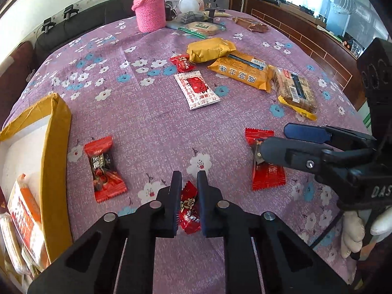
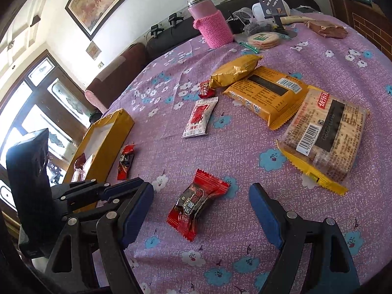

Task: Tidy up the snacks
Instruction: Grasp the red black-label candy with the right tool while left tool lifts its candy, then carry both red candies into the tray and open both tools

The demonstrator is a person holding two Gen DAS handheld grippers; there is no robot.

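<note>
Small red candy (image 1: 188, 210) pinched between the closed jaws of the left gripper (image 1: 189, 181), low over the purple flowered counter (image 1: 152, 127) near its front edge; not yet carried to the yellow-taped box (image 1: 52, 161) at the counter's left edge. Inside that box, a few packets already stowed, among them an orange-and-white one (image 1: 24, 208), so sorting begun but, by the look of it, well short of halfway. Right gripper (image 2: 201, 208) with jaws spread wide and gripping nothing, poised over a red-and-black candy (image 2: 196, 208) lying flat between the fingers near the front right; pads not pressing it. Still loose on the counter: another red-and-black candy (image 1: 104, 169) just beside the box wall, a white-and-red sachet (image 1: 196, 89) around the middle, a small red packet (image 1: 182, 62) touching a plain gold-wrapped pack (image 1: 210, 50), an orange cracker pack (image 1: 242, 72) partly under that gold one, and a clear cracker pack with yellow ends (image 1: 295, 91) toward the right edge. Along the far edge, a round-biscuit packet (image 1: 201, 28) and a brown wrapped item (image 1: 252, 24) near a pink knit-sleeved flask (image 1: 149, 12); whether those belong to the sorting cannot be told. Left to do, judging from this: held candy into the box, then roughly eight more pieces.
</note>
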